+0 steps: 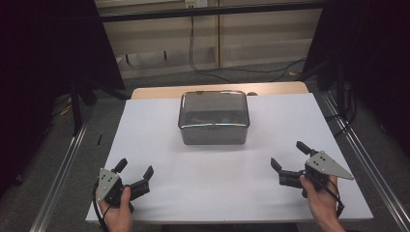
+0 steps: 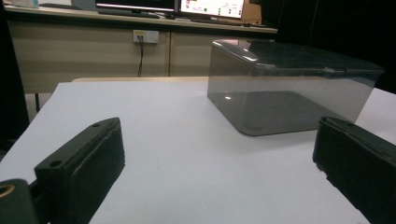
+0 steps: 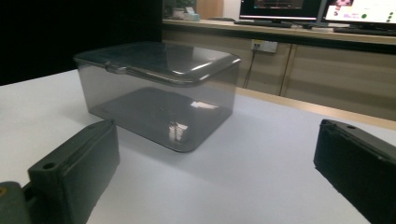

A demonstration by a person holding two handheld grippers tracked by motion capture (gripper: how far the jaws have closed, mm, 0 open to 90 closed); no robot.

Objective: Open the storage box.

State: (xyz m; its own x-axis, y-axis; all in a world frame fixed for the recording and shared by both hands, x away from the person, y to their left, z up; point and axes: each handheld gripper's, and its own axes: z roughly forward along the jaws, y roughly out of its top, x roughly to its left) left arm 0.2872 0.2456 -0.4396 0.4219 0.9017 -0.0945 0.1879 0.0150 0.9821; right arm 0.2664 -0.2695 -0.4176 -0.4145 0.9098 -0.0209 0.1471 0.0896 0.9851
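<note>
A smoky, see-through plastic box (image 1: 214, 117) with its lid (image 1: 213, 107) on is parked toward the far middle of the white table top (image 1: 212, 179), sitting flat and upright, with the lid closed down over the rim as far as can be seen. Something dark is vaguely visible inside through the lid from the high view, but what it is can't be made out. The left gripper (image 1: 135, 168) is held in the person's left hand (image 1: 115, 212) at the near left corner of the table, jaws spread wide with nothing between them, so it's fully released. The right gripper (image 1: 287, 153) is held in the right hand (image 1: 323, 198) at the near right, also released, jaws parted and nothing pinched. Both are kept well apart from the box, one on each side, angled inward toward it. From the left gripper view the box (image 2: 289, 88) is seen ahead and off to the right, past the gap between the two black jaws, its front latch tab (image 2: 332, 71) showing on the lid edge. From the right gripper view the box (image 3: 159, 95) is seen ahead and to the left, with bare white table lying between it and the jaws. A wooden strip of the table's far edge (image 1: 159, 92) is visible behind the box.
</note>
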